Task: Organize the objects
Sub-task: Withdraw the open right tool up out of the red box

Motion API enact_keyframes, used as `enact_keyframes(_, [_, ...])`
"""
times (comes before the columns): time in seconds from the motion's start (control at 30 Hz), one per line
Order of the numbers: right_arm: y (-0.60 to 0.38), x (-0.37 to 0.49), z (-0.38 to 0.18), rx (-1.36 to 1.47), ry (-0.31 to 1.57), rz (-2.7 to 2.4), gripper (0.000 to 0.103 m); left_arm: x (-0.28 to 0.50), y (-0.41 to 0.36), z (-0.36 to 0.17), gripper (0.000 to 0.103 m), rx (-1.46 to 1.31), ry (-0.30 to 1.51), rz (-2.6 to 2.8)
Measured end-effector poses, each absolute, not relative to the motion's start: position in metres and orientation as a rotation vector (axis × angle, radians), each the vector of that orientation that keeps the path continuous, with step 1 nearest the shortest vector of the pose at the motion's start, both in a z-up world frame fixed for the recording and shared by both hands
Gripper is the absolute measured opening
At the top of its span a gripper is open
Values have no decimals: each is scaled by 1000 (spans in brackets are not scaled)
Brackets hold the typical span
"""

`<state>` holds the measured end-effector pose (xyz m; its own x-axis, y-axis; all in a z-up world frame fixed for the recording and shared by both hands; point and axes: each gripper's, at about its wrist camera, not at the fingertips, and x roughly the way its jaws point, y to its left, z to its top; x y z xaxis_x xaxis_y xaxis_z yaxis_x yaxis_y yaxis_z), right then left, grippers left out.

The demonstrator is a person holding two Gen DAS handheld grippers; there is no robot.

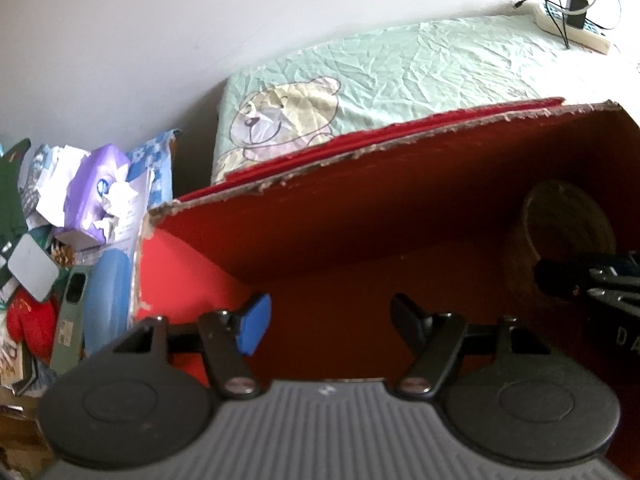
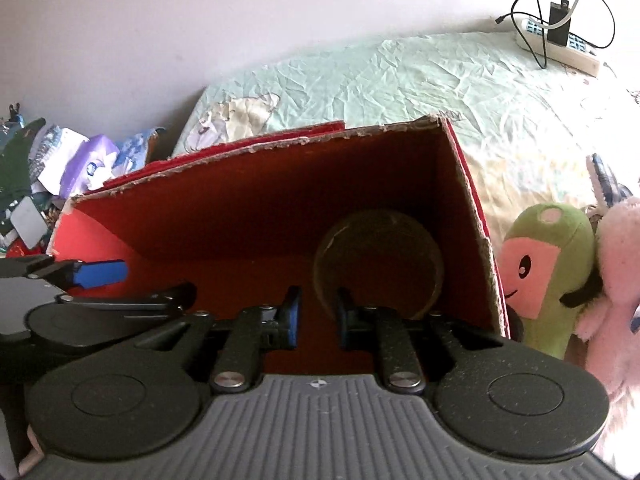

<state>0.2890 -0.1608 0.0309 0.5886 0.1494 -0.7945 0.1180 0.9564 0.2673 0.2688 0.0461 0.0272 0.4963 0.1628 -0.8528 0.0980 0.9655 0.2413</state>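
Red cardboard walled the box (image 2: 256, 216) on the bed (image 2: 460, 92); over its near edge the left gripper (image 1: 328, 320) had empty jaws apart, the right gripper (image 2: 318, 316) jaws nearly together, empty. One round brownish container (image 2: 378, 260) at the box's far right looked rigid, light, best gripped across its rim. Two soft, easily pinched plush toys (image 2: 552, 272) lay right of the box.

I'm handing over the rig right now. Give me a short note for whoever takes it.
Left gripper: open, empty, fingers over the red box.
Right gripper: fingers narrowly apart at the rim of the clear cup; I cannot tell whether they grip it.
Cup lies on its side in the box's right corner; nothing else shows inside.
Green plush and pink plush lie on the bed right of the box, not yet packed.
Clutter pile sits left of the box.
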Motion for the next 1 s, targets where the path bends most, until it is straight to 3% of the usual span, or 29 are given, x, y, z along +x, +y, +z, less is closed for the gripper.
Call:
enact_keyframes(0.2, [-164, 274, 46, 322, 886, 23, 15, 268, 43, 27, 69, 296, 1048, 28])
enact_keyframes(0.43, [-172, 255, 57, 352, 829, 24, 18, 263, 41, 32, 81, 305, 1004, 30])
enact_keyframes(0.6, [-170, 234, 68, 304, 775, 8, 30, 251, 38, 41, 86, 315, 945, 83])
enact_keyframes(1.0, [-163, 190, 85, 304, 709, -8, 43, 200, 25, 73, 91, 272, 922, 83])
